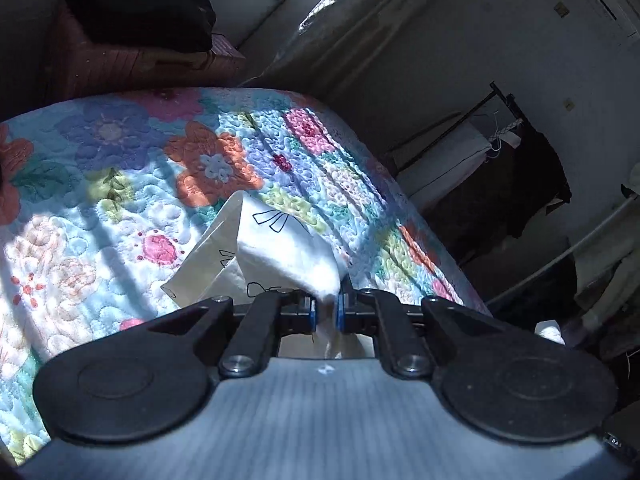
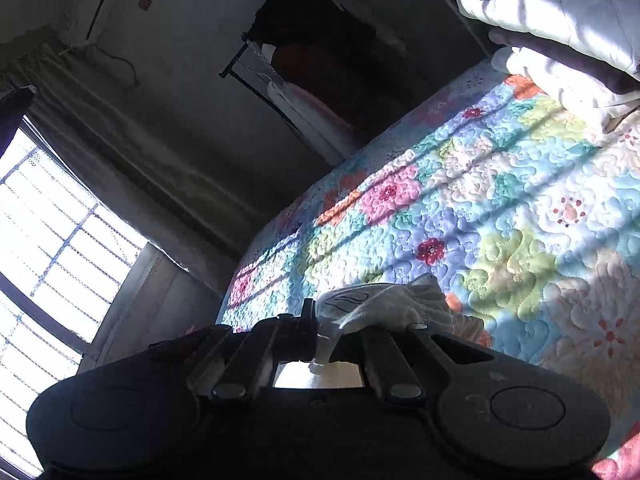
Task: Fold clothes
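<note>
A white cloth with thin black line drawings (image 1: 276, 244) lies partly folded on the floral quilt (image 1: 120, 168). My left gripper (image 1: 328, 310) is shut on one bunched end of it, lifted just off the quilt. In the right wrist view the same white cloth (image 2: 384, 306) is bunched at my right gripper (image 2: 326, 330), which is shut on it close above the quilt (image 2: 500, 220). The fingertips of both grippers are mostly hidden by the cloth.
A stack of folded white laundry (image 2: 560, 28) sits at the far corner of the bed. A dark bundle (image 1: 136, 8) rests on a brown chest past the bed. A clothes rack with dark garments (image 1: 516, 176) stands beside the bed. A barred window (image 2: 52, 240) is on the left.
</note>
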The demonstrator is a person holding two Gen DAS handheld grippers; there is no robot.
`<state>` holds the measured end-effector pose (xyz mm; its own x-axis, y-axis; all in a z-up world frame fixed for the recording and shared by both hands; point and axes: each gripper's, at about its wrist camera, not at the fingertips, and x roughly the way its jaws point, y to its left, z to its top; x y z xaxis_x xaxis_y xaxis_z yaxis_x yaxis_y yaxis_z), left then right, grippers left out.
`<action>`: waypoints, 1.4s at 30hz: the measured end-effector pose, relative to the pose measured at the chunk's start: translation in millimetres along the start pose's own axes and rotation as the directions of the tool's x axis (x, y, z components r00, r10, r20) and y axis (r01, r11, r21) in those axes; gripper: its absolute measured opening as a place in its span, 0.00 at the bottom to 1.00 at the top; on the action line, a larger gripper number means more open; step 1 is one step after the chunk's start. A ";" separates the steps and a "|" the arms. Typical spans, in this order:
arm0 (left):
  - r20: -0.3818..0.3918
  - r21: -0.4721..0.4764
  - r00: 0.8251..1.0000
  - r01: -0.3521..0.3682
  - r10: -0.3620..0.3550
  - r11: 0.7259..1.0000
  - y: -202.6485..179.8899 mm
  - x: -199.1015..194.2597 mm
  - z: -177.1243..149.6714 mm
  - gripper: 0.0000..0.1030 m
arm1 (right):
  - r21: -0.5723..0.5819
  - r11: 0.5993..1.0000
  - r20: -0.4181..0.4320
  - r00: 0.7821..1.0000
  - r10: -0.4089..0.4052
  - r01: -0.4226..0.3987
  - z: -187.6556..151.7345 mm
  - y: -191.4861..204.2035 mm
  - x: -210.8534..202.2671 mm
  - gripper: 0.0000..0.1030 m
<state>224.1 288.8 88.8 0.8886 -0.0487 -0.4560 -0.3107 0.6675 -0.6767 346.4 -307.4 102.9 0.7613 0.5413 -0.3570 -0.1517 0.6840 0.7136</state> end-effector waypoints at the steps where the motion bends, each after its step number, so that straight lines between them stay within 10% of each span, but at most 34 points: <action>1: 0.029 -0.004 0.999 0.039 -0.039 0.999 -3.9 -6.8 4.6 0.08 | -0.043 0.999 0.041 0.999 0.019 -0.017 4.4 8.3 -5.4 0.04; 4: 0.056 -0.023 0.995 0.089 -0.088 0.996 -4.0 -18.3 0.7 0.09 | -0.139 0.990 0.098 0.994 0.051 -0.037 4.3 16.3 -19.7 0.04; 9: -0.051 -0.042 0.997 -0.055 0.053 0.998 39.4 -6.6 -46.7 0.09 | -0.180 0.984 0.017 1.000 -0.012 0.015 -36.4 -19.5 -17.1 0.04; 14: -0.333 -0.044 0.904 -0.300 0.269 0.953 109.7 55.8 -108.7 0.10 | -0.161 0.952 -0.188 0.939 -0.289 0.261 -110.6 -94.9 21.3 0.05; 20: -0.310 0.028 0.898 -0.320 0.313 0.947 98.9 48.0 -106.2 0.14 | -0.120 0.948 -0.186 0.932 -0.312 0.294 -127.7 -117.9 21.9 0.07; 24: -0.312 0.059 0.882 -0.354 0.354 0.933 92.6 37.7 -106.0 0.17 | -0.164 0.933 -0.200 0.915 -0.351 0.321 -123.3 -106.5 24.7 0.15; 27: -0.323 0.072 0.869 -0.373 0.375 0.925 86.6 24.2 -102.9 0.37 | -0.189 0.924 -0.198 0.909 -0.366 0.331 -123.9 -89.7 11.9 0.43; 30: -0.350 0.110 0.877 -0.312 0.331 0.944 75.2 7.0 -100.2 0.54 | -0.173 0.926 -0.212 0.905 -0.368 0.336 -123.9 -75.4 -6.6 0.57; 37: -0.306 0.244 0.884 -0.286 0.354 0.926 38.7 -44.6 -84.9 0.69 | -0.179 0.960 -0.290 0.920 -0.262 0.217 -127.4 -32.8 -47.6 0.58; 42: -0.324 0.183 0.901 -0.239 0.289 0.953 45.5 -57.6 -88.0 0.77 | -0.244 0.950 -0.373 0.886 -0.275 0.192 -133.9 -8.2 -71.2 0.63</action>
<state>129.2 256.6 33.4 0.6017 -0.0921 -0.7934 -0.4471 0.7844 -0.4300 209.0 -286.1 41.7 0.4811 0.4738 -0.7376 -0.1515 0.8737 0.4624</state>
